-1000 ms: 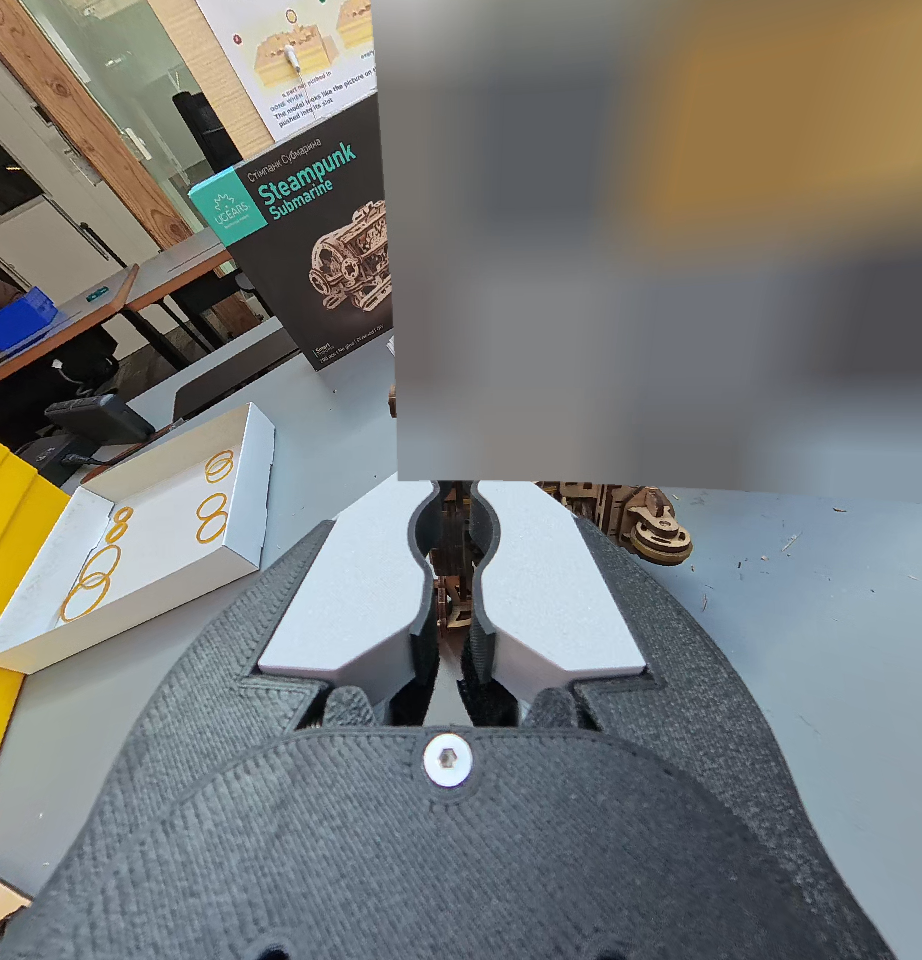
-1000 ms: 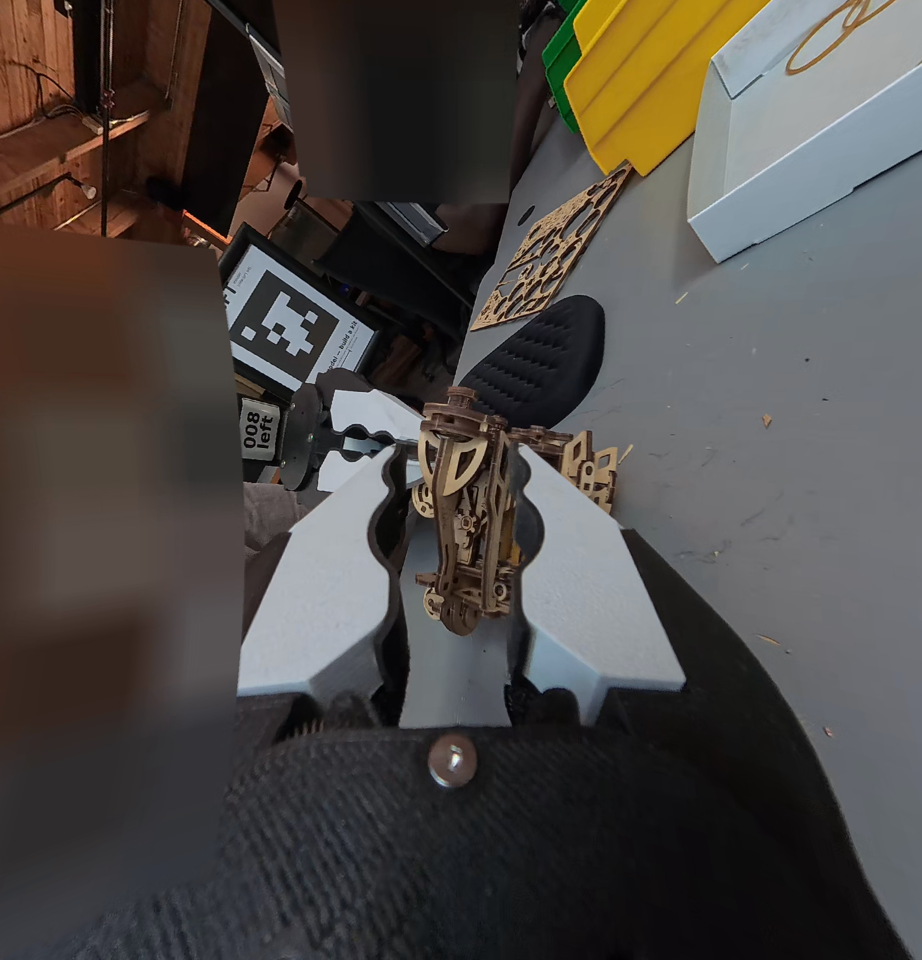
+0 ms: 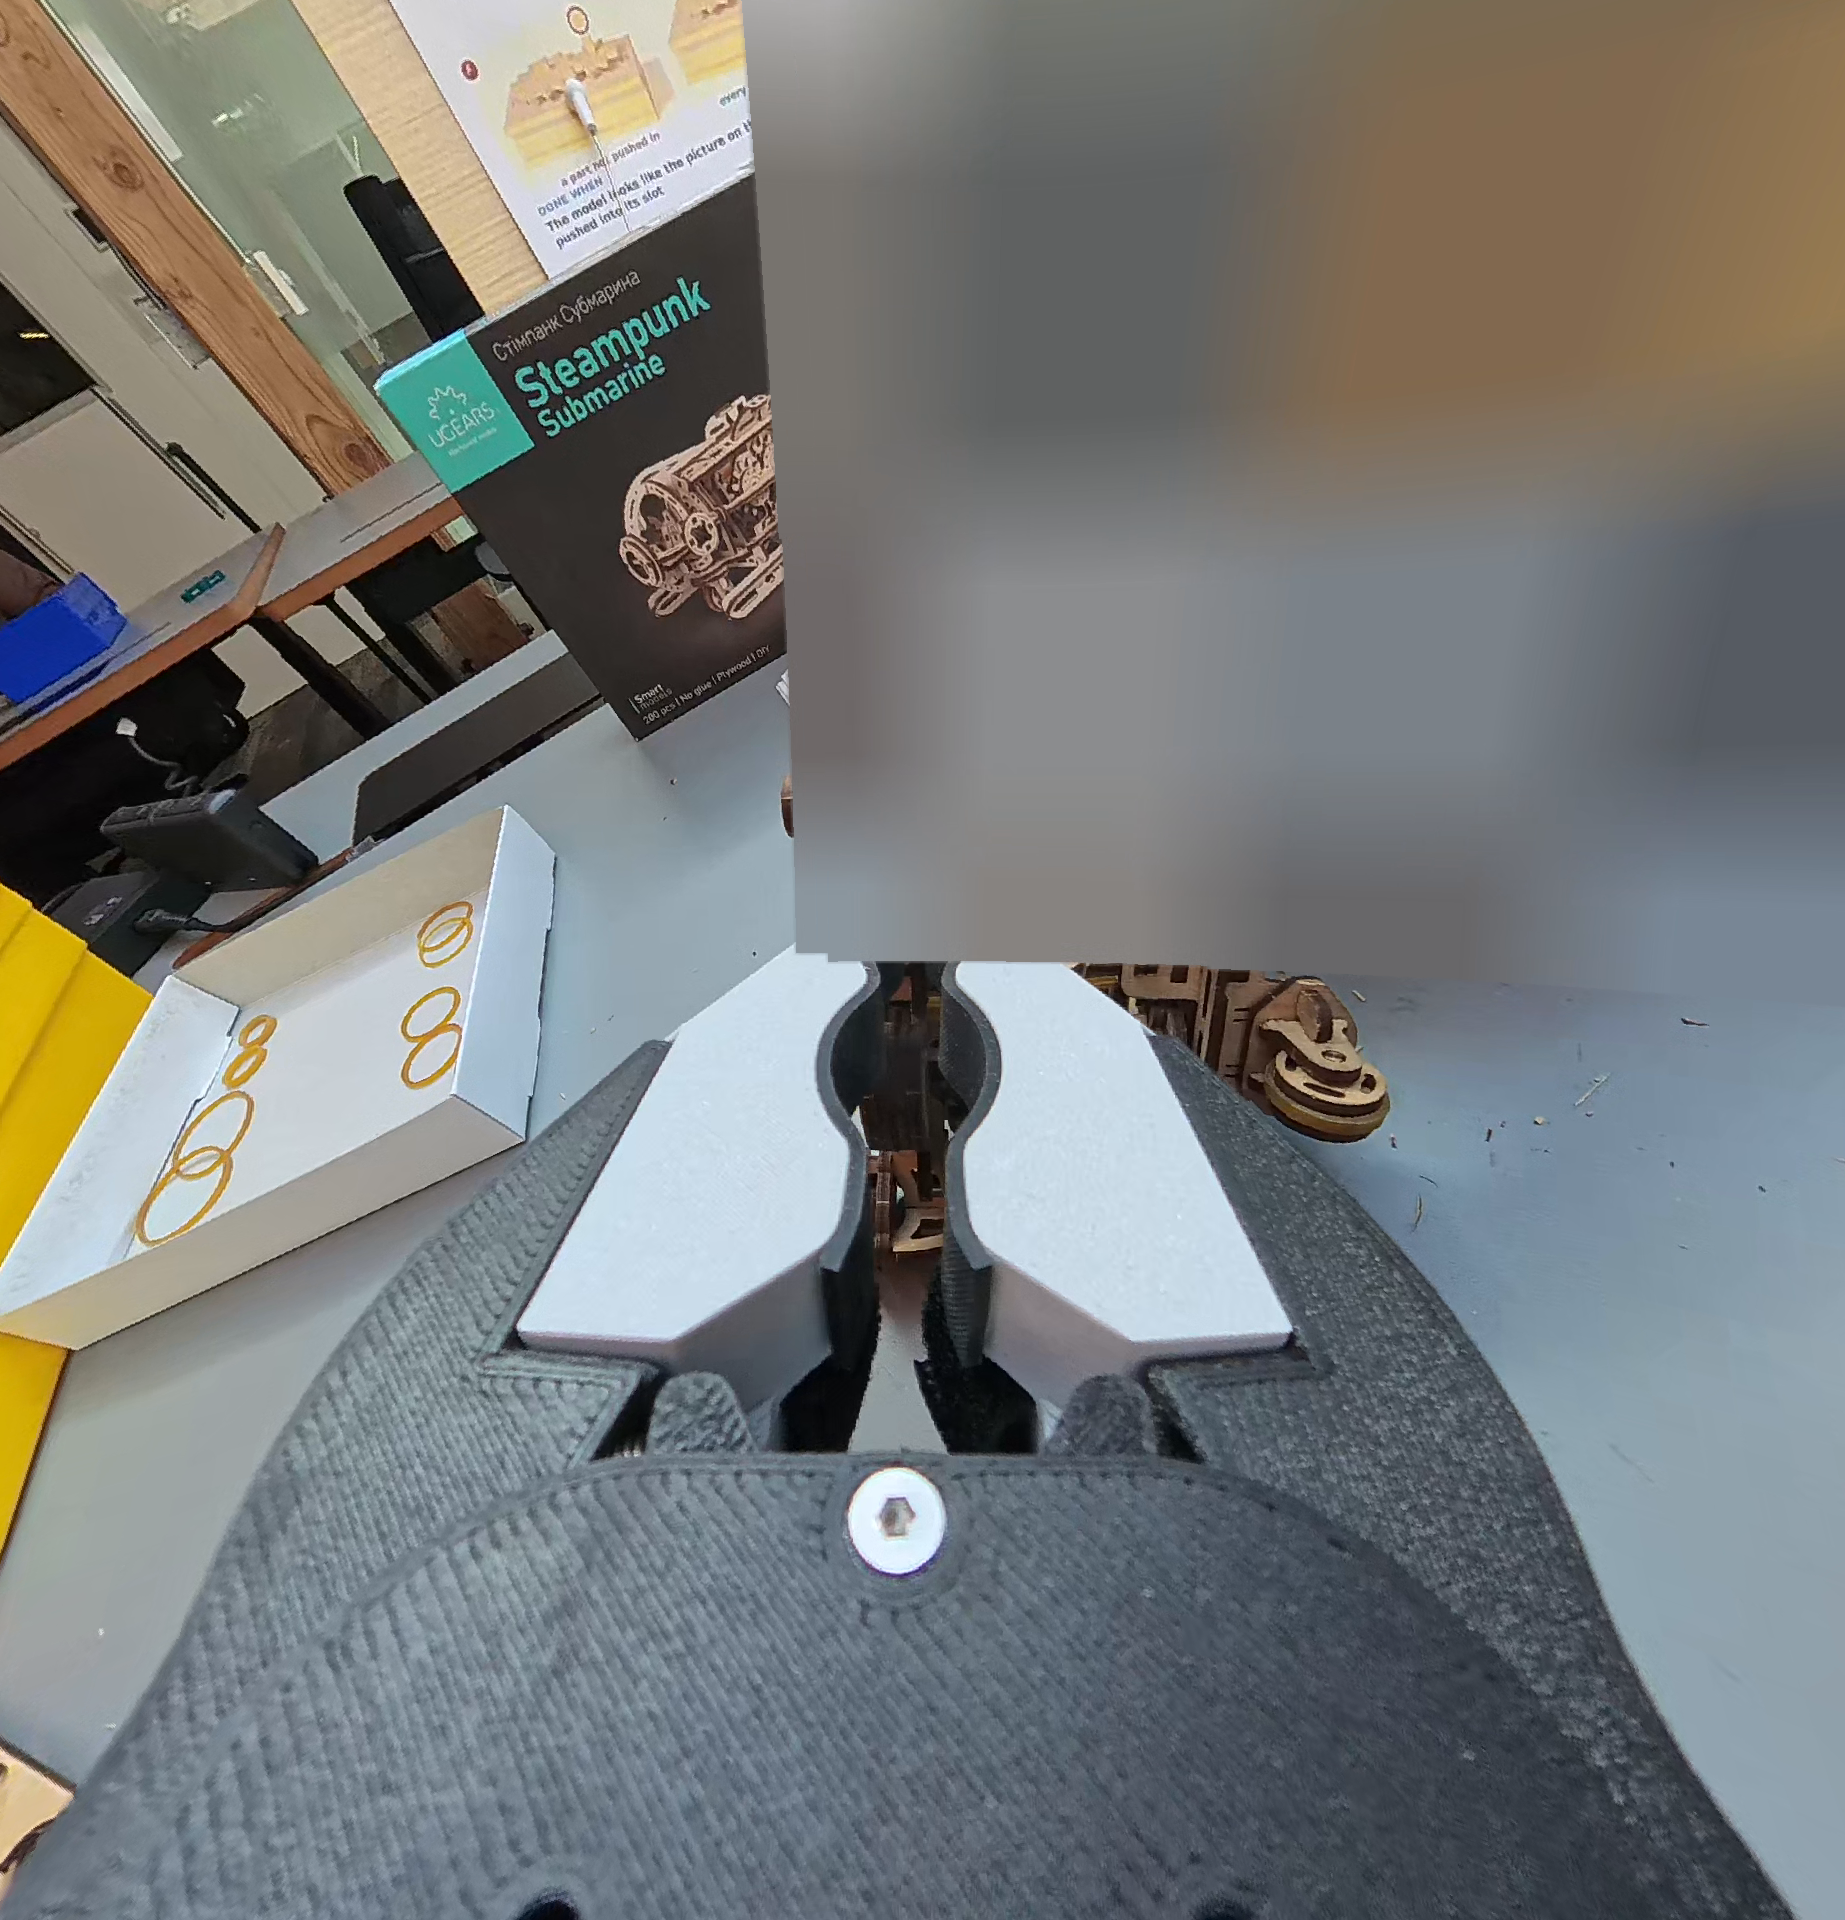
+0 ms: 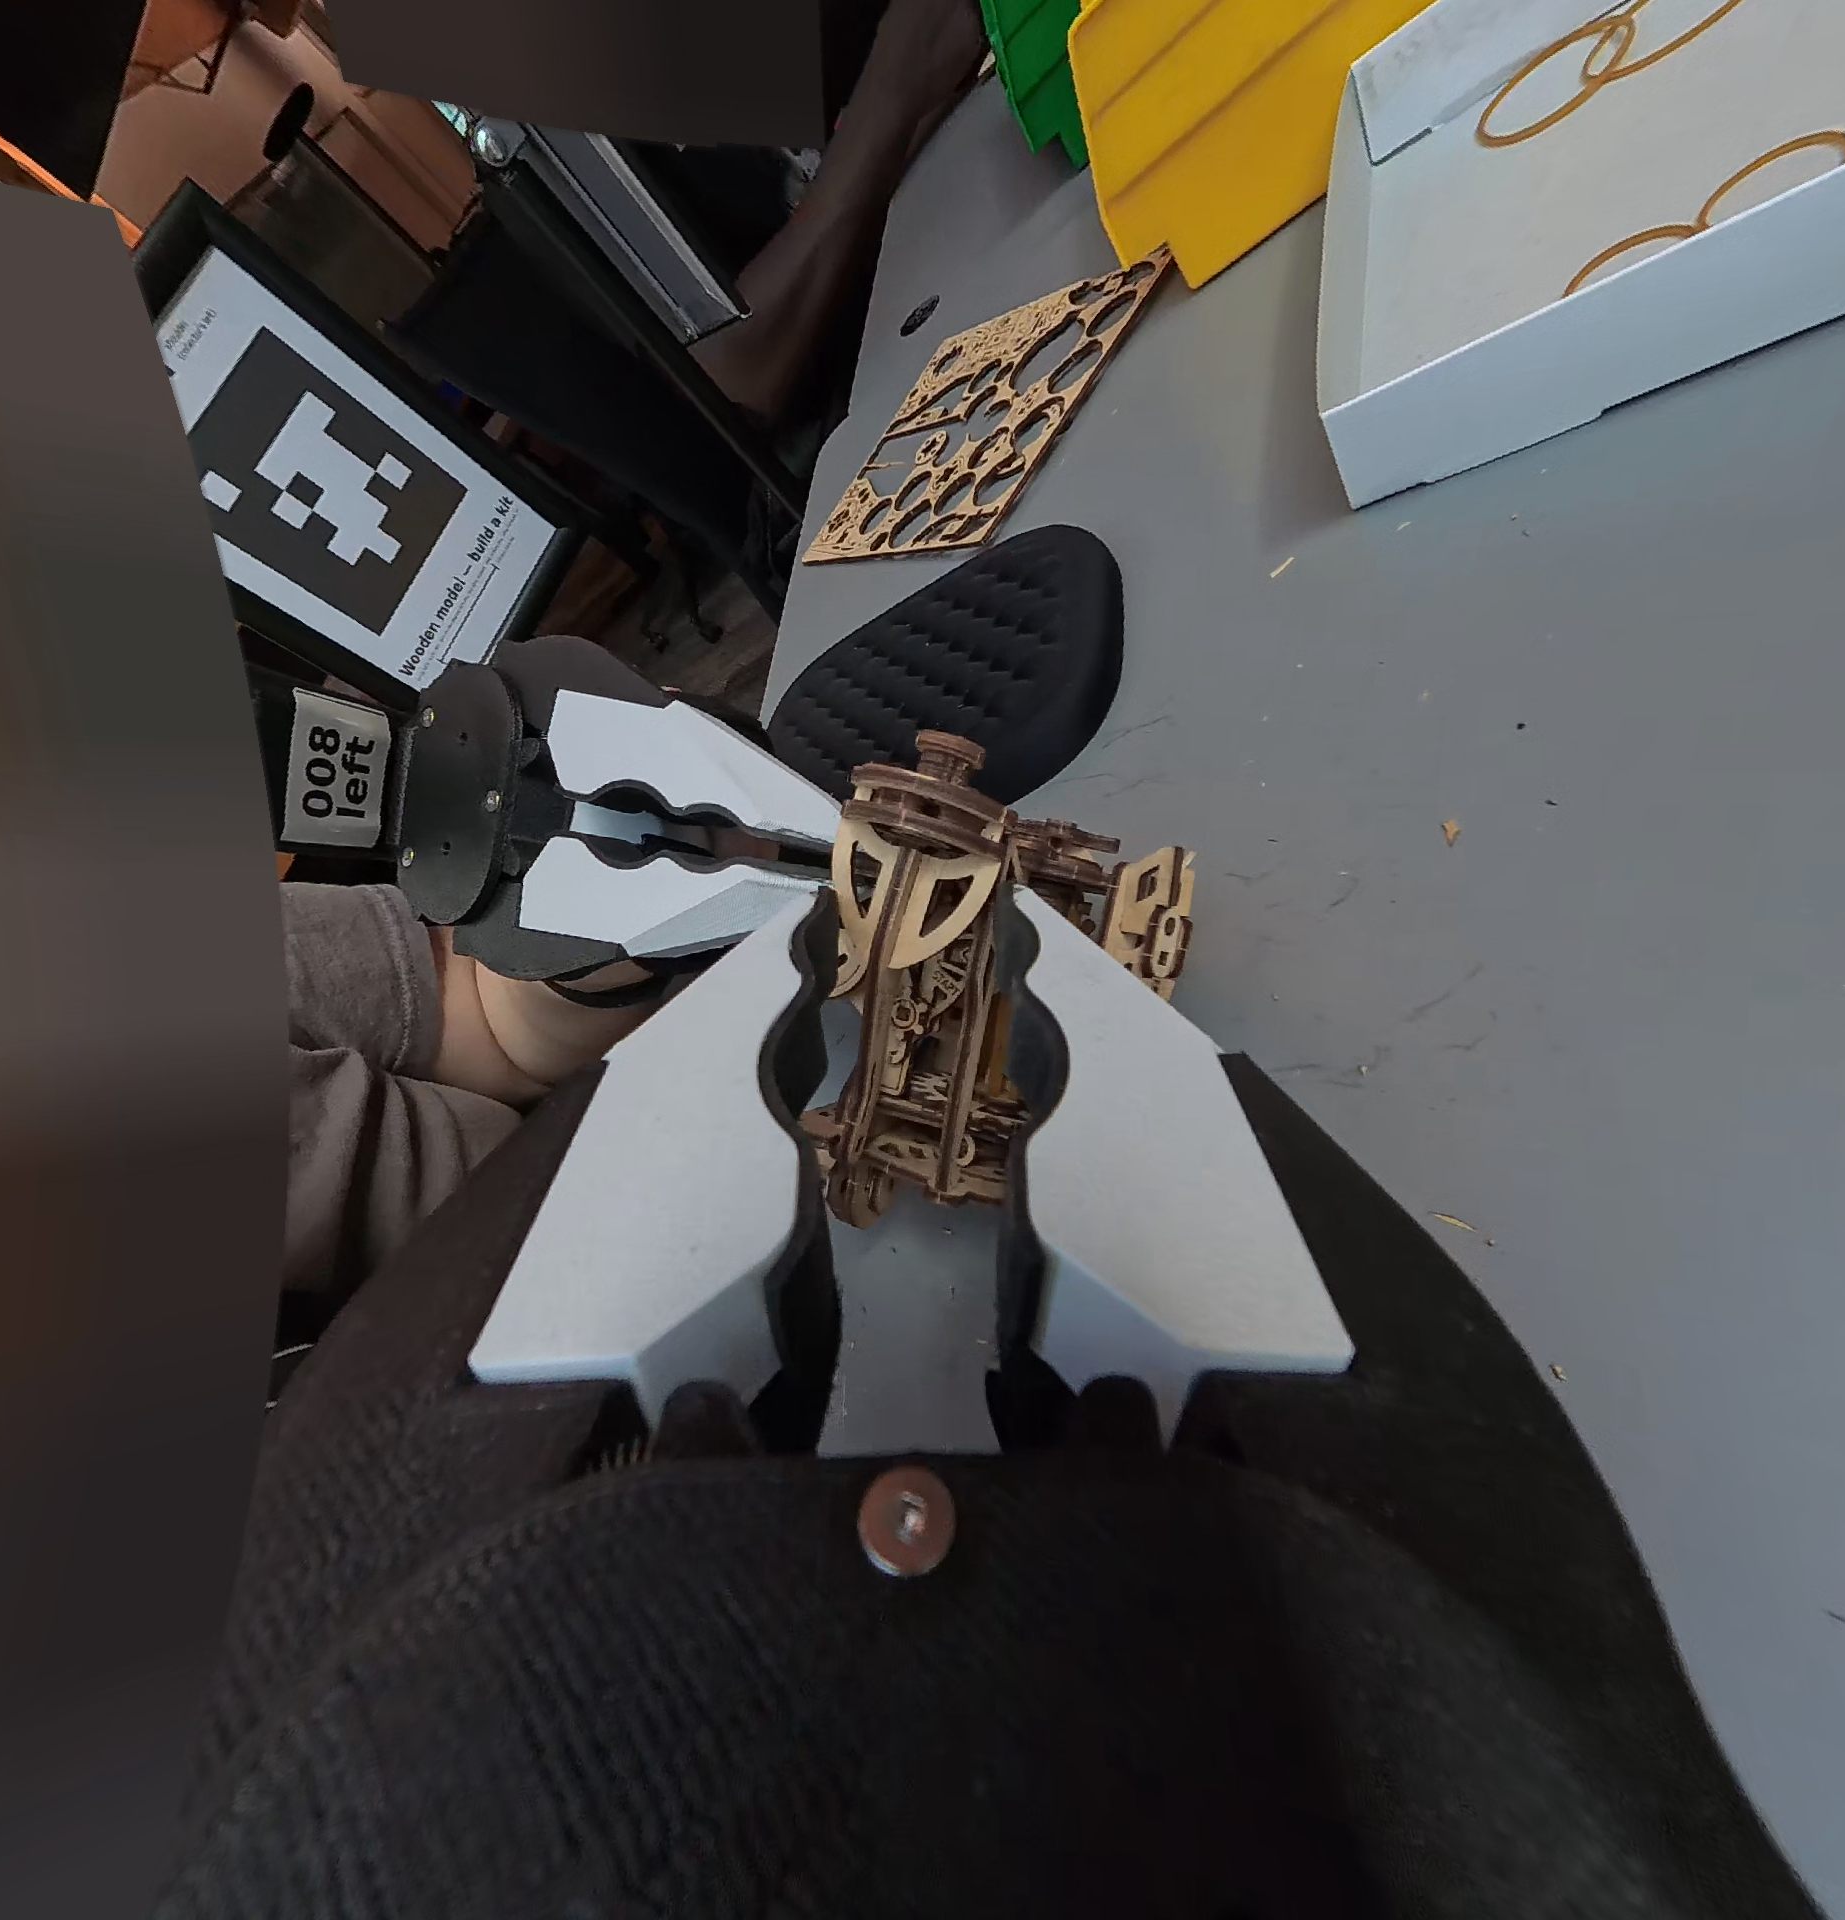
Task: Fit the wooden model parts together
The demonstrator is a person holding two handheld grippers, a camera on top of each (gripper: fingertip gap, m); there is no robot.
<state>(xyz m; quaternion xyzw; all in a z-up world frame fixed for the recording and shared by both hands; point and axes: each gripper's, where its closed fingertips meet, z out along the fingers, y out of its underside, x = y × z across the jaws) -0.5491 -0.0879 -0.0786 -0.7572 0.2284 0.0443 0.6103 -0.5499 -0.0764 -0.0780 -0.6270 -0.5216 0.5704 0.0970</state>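
While both grippers meet at one wooden model (image 4: 923, 997) standing on the grey table (image 4: 1520, 935), the right gripper (image 4: 913, 977) has its two fingers clamped on the model's sides, pads pressed against the wood. The left gripper (image 4: 809, 862) comes in from the left with its two fingers drawn together, tips touching the model's upper frame; whether they pinch a part cannot be told. One white tray (image 3: 305, 1101) at the far left holds seven orange rubber bands (image 3: 432, 1039) that can be counted. One punched-out plywood sheet (image 4: 991, 416) and one black ribbed pad (image 4: 949, 665) lie beyond the model. One dark kit box (image 3: 627, 468) stands far back.
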